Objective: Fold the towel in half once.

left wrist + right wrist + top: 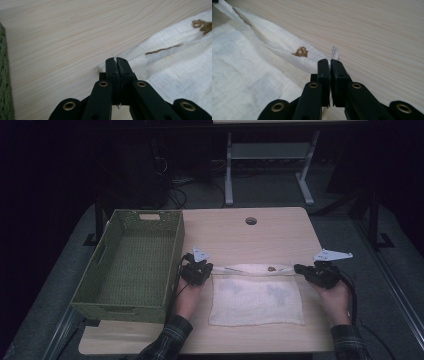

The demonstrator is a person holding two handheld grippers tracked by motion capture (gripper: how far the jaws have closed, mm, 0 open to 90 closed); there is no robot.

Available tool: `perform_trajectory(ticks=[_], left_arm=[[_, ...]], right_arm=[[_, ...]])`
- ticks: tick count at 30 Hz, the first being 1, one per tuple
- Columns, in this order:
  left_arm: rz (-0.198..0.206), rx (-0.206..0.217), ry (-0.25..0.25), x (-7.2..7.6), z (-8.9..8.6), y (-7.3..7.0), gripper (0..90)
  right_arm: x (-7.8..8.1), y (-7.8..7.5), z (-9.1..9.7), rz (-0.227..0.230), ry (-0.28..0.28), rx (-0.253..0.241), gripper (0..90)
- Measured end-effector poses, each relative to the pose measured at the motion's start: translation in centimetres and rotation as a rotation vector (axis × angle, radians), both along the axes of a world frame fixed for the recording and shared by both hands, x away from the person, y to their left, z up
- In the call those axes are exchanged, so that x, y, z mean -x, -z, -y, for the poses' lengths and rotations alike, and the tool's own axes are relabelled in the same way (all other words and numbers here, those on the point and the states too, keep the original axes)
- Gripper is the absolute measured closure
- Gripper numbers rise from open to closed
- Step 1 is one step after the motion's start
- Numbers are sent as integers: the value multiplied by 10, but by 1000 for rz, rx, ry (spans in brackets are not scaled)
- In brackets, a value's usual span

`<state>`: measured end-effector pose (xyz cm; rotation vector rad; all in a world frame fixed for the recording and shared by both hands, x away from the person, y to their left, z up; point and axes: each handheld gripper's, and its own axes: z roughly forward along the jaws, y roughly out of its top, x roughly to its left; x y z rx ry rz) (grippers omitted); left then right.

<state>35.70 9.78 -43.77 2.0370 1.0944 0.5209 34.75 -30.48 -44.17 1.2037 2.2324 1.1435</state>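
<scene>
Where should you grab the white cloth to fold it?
By its two far corners, one from each side, as now: the left gripper and right gripper are each shut on a corner of the cloth. It lies flat, so thin corners are easiest to pinch and lift.

white cloth [256, 297] flat on table, far edge folded over.

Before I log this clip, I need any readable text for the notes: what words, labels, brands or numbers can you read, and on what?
None can be read.
White cloth: a small brown mark, perhaps embroidery; no letters can be made out.
Green basket: a pale tag on its far wall, too small to read.
Left hand-held gripper, right hand-held gripper: no lettering visible.
</scene>
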Motion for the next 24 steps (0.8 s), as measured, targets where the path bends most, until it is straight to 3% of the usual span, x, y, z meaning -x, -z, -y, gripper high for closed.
perform_trajectory(ticks=[4,9,11,15,18,24], left_arm=[[28,-28,-9,14,2,0,889],[44,-28,3,30,2,2,889],[43,-28,8,35,0,3,889],[34,9,9,43,-3,5,889],[23,13,19,50,-5,6,888],[14,51,43,64,-10,9,888]], right_arm=[[11,-4,5,15,-12,-31,864],[28,-2,13,3,-23,-68,864],[36,-2,12,-1,-27,-56,864],[48,-3,10,-3,-31,-41,864],[55,-1,9,-11,-29,-27,864],[66,1,11,-28,-31,-32,864]])
